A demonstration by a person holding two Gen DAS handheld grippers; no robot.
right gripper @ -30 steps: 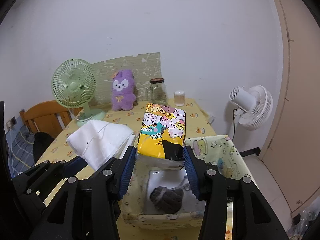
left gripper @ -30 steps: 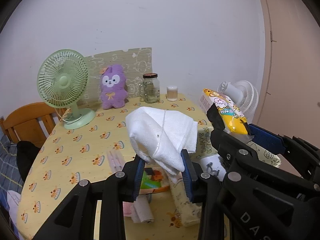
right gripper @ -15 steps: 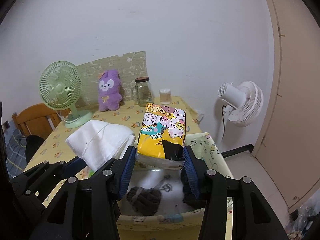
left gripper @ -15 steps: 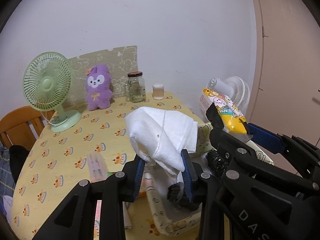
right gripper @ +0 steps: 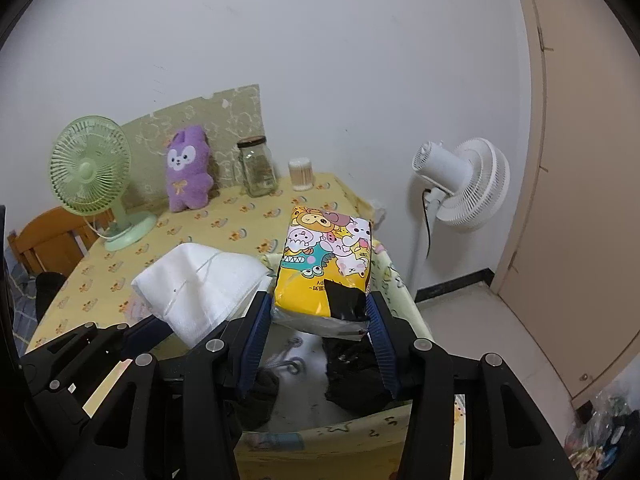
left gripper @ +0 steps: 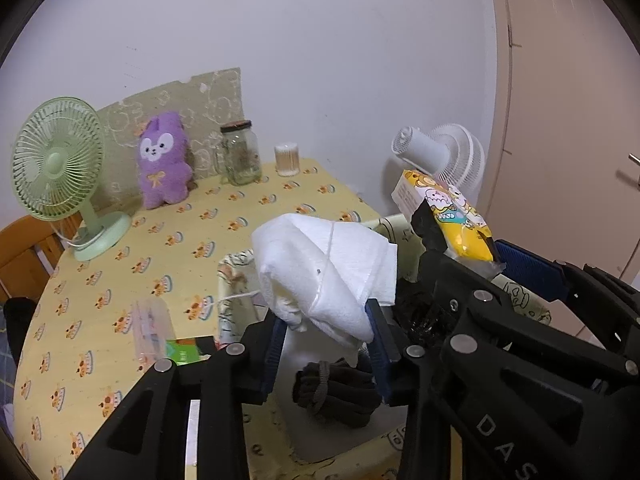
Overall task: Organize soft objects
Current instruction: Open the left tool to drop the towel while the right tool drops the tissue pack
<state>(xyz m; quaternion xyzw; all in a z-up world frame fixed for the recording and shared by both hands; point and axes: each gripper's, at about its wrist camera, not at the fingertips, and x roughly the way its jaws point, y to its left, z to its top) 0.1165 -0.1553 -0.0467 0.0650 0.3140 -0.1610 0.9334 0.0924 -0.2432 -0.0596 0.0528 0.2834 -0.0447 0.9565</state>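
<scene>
Pale green desk fan (left gripper: 60, 160) with round base: far left of the round table with yellow printed cloth (left gripper: 120, 248), upright near the wall.

Purple plush rabbit (left gripper: 162, 160): upright against a patterned olive board, right of the fan.

Clear glass jar with dark lid (left gripper: 239, 153), then a small cup of cotton swabs (left gripper: 287, 159): at the table's back edge.

Left gripper (left gripper: 328, 344): blue-padded jaws are opening; the folded white towel (left gripper: 324, 268) sits between them, its lower fold against the right pad, a narrow gap possibly showing at the left pad. The towel hangs above the cream fabric storage bin with cartoon print (left gripper: 230, 280).

Dark knitted gloves or socks (left gripper: 336, 388): lying on the bin's floor; the exact item cannot be told.

Right gripper (right gripper: 320, 322): jaws pinch the yellow cartoon-printed tissue pack (right gripper: 326, 264) at its near end, above the same bin (right gripper: 394, 280).

White floor fan (right gripper: 460, 182): standing right of the table, by the beige door.
</scene>
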